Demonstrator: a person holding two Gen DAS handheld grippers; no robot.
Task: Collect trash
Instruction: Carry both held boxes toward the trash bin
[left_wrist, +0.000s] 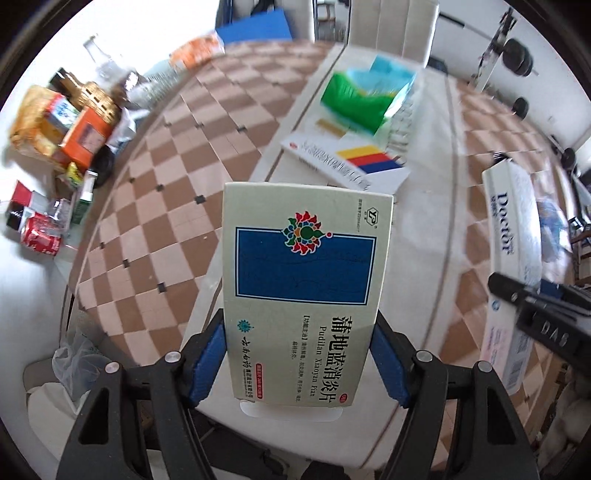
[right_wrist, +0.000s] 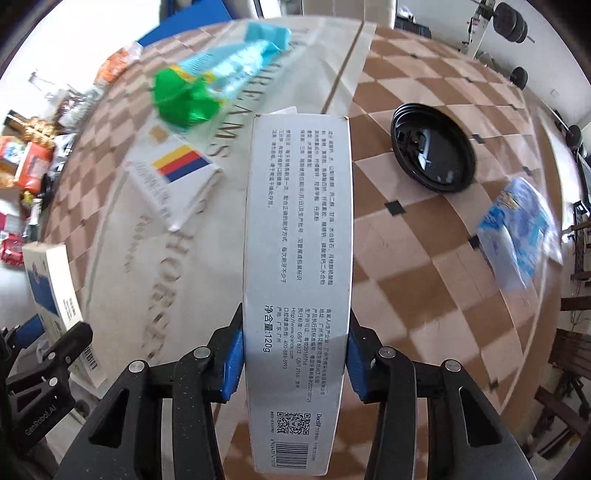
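Two grippers each clamp a carton above the checkered mat (right_wrist: 424, 258): left gripper (left_wrist: 299, 354) holds a medicine box (left_wrist: 303, 295) (blue panel), right gripper (right_wrist: 295, 358) a toothpaste box (right_wrist: 299, 258).

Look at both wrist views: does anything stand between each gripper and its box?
Nothing does. The left gripper is already shut on the medicine box, and the right gripper on the toothpaste box.

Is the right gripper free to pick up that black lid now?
Probably not: the right gripper is already clamped on the long white box. The black lid itself lies uncovered on the checkered cloth.
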